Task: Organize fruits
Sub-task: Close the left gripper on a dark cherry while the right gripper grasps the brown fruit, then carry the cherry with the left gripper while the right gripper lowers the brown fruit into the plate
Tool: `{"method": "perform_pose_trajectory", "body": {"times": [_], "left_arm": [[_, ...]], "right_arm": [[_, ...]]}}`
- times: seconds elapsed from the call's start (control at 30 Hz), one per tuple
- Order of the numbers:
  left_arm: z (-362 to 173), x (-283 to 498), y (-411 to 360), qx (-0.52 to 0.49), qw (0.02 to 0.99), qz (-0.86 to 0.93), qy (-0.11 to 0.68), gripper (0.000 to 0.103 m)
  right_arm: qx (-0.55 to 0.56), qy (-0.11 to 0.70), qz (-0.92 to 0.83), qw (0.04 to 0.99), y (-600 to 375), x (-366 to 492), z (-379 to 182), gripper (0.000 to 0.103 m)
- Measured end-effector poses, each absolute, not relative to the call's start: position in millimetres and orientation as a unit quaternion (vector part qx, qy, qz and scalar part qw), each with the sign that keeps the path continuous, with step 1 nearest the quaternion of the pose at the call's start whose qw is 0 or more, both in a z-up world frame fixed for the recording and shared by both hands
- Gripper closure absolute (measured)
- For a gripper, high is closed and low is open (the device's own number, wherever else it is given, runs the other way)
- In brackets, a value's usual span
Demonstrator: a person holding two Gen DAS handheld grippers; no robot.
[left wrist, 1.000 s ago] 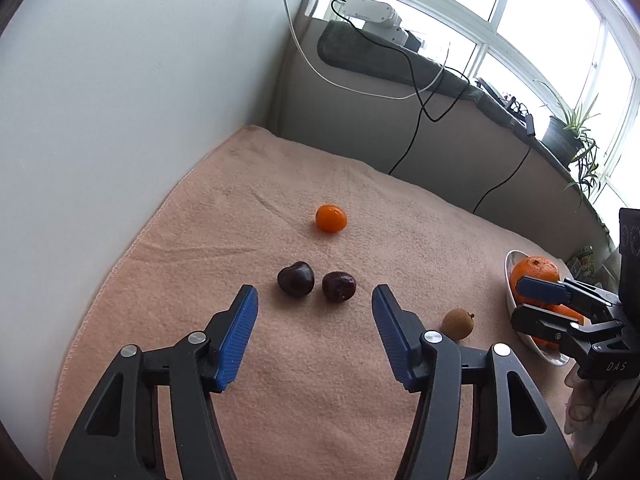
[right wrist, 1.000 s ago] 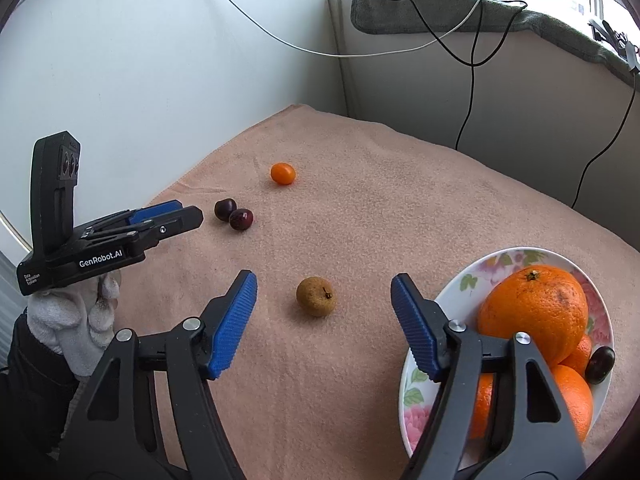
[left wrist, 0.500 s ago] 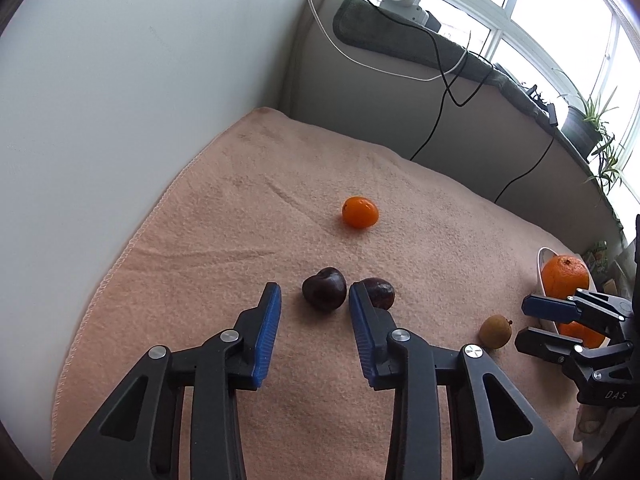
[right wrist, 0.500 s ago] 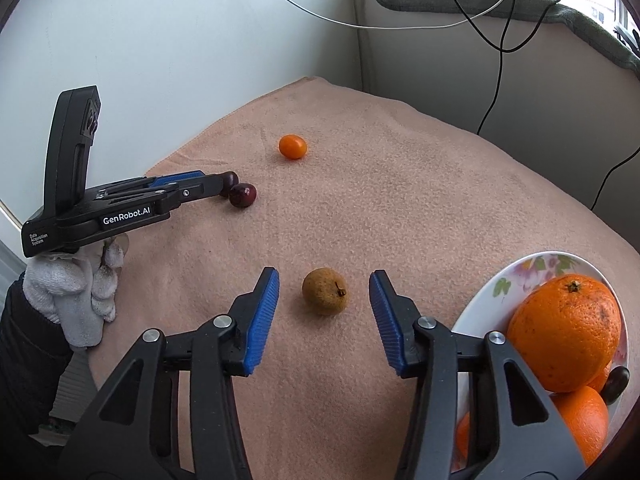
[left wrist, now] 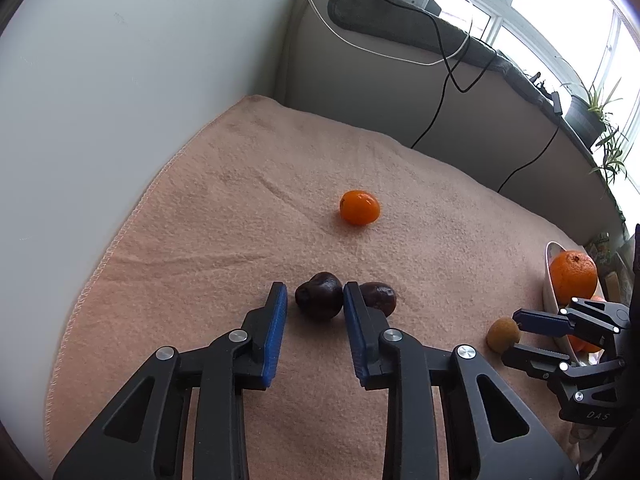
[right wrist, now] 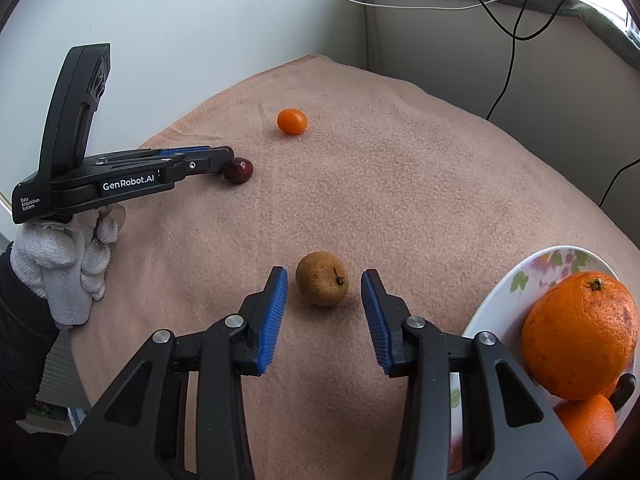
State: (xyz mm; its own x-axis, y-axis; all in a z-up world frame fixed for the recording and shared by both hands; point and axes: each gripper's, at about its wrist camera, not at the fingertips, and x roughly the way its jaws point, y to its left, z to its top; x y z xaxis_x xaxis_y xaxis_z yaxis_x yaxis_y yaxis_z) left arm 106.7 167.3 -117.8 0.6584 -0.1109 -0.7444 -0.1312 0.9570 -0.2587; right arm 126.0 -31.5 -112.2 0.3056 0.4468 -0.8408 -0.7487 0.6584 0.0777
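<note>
A: Left wrist view: how is the left gripper (left wrist: 313, 293) seen?

B: It is seen closed on a dark cherry (left wrist: 319, 295), which lies on the towel (left wrist: 224, 200) in its near half, toward the left edge. The right pad is pressed to the fruit; a sliver of cloth is still glimpsed beside the left pad.

A: What else is seen there?

B: A second cherry (left wrist: 380, 298) is seen just outside the right finger, touching or almost touching it. A small orange fruit (left wrist: 359, 207) is found farther on, toward the towel's far edge, apart from both cherries. At the right edge a brown fruit (left wrist: 502, 334) is framed by the right gripper (left wrist: 510, 334), and a plate (left wrist: 549, 280) with a large orange (left wrist: 574, 276) is seen behind it.

A: Right wrist view: what is shown of the right gripper?

B: Its jaws are seen closing with the brown fruit between them. Cloth is visible on both sides of the fruit, so no pad is touching it. The fruit lies on the towel near the right edge, just left of the plate, in which the oranges are piled.

A: And the other tool?

B: It is held in a gloved hand (right wrist: 68, 256) at the left edge. Its tips are laid low over the towel; the gripped cherry is hidden behind them, and only the second cherry is seen at the tip.
</note>
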Motion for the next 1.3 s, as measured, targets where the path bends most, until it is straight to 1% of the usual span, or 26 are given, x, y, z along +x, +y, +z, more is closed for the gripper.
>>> {"method": "perform_pose_trajectory", "body": {"times": [0.03, 0.17, 0.27, 0.3, 0.33, 0.57, 0.83, 1.3], "left_arm": [[-118, 107, 166, -0.144, 0.899, 0.003, 0.414, 0.080], [-118, 107, 164, -0.141, 0.899, 0.003, 0.414, 0.081], [-119, 108, 163, -0.140, 0.900, 0.004, 0.413, 0.081], [-119, 107, 163, -0.139, 0.900, 0.004, 0.413, 0.081], [-119, 106, 163, -0.138, 0.900, 0.005, 0.413, 0.081], [-117, 103, 163, -0.141, 0.902, 0.008, 0.408, 0.081], [-108, 93, 163, -0.149, 0.907, 0.011, 0.393, 0.081], [-79, 65, 130, -0.146, 0.921, -0.017, 0.361, 0.081]], "right_arm": [[-0.170, 0.453, 0.377, 0.790, -31, 126, -114, 0.065], [-0.184, 0.448, 0.371, 0.792, -29, 124, -116, 0.065], [-0.187, 0.447, 0.372, 0.792, -29, 125, -115, 0.069], [-0.187, 0.447, 0.374, 0.791, -29, 125, -115, 0.074], [-0.188, 0.447, 0.373, 0.791, -28, 125, -114, 0.074], [-0.188, 0.440, 0.373, 0.795, -29, 124, -115, 0.074], [-0.178, 0.423, 0.374, 0.806, -39, 117, -99, 0.074], [-0.142, 0.399, 0.364, 0.830, -72, 96, -69, 0.074]]}}
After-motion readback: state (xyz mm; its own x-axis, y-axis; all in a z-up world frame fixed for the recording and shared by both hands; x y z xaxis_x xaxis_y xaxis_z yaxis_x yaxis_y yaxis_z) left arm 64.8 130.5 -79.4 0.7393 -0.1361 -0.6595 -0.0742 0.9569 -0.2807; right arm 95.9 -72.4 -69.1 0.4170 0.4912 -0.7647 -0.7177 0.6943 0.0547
